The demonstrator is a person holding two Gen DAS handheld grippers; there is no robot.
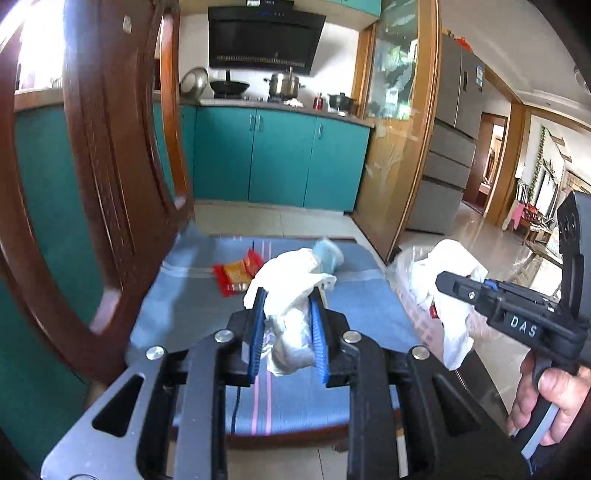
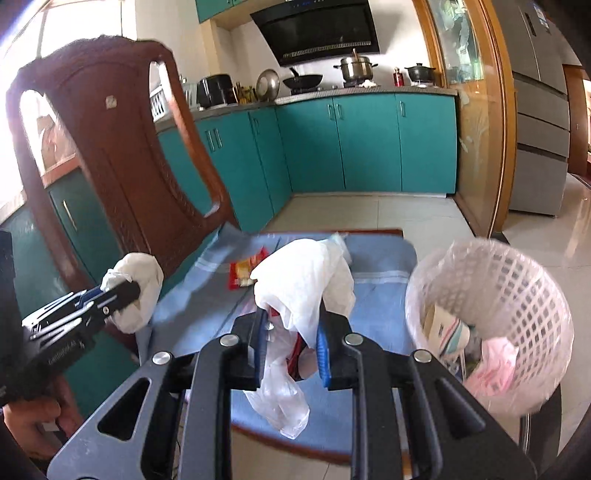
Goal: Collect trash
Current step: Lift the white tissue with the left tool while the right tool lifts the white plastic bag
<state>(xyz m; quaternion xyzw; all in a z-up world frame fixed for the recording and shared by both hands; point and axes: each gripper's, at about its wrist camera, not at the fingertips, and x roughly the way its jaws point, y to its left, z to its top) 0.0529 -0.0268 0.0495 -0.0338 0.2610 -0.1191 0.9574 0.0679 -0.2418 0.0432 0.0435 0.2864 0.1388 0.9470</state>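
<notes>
Tissue wad [image 1: 291, 314] pinched between left gripper [image 1: 286, 314] jaws; plastic bag [image 2: 295, 295] clamped in right gripper [image 2: 291, 328] jaws.

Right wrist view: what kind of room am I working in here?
Most likely a home kitchen. A black range hood hangs over a stove with a steel pot and a wok, above a run of teal cabinets. A tall grey fridge stands on the right.
</notes>
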